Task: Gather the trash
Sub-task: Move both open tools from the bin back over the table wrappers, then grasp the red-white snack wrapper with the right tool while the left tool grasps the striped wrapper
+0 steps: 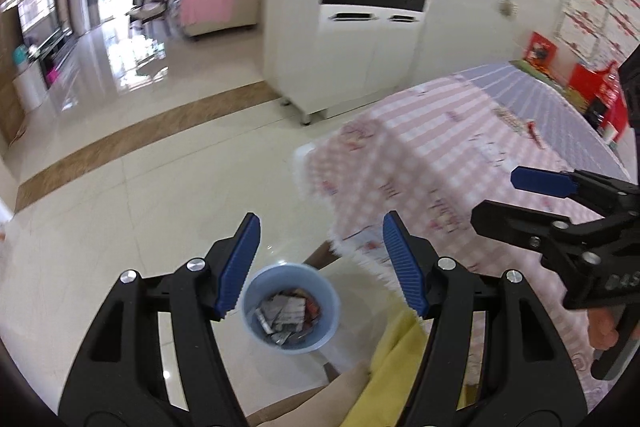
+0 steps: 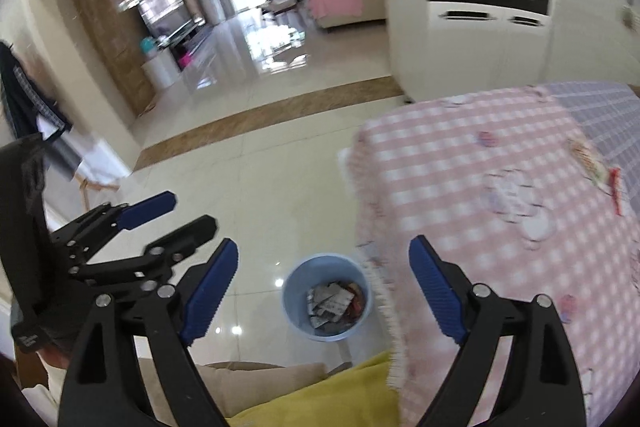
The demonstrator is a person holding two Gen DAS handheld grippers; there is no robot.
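Your left gripper (image 1: 320, 259): fingers spread wide, nothing between them, held over the floor (image 1: 140, 207) with the bin showing in the gap. Your right gripper (image 2: 324, 279): fingers likewise wide apart and empty, beside the left one, at the table's edge. Bin (image 2: 326, 301): pale blue, round, upright on the tiled floor, just beside the hanging fringe of the tablecloth (image 2: 480, 187); holds crumpled wrappers (image 2: 334, 303), grey, white and red. Table: covered in pink-and-white check cloth, grey check further back. Remaining trash (image 2: 596, 167): a flat printed wrapper and a red strip lying on the cloth toward its far right, well apart from both your grippers. Cushion (image 2: 340, 391): yellow, on a tan seat below your grippers. Cabinet (image 1: 352, 39): white, past the table. Both views are blurred.
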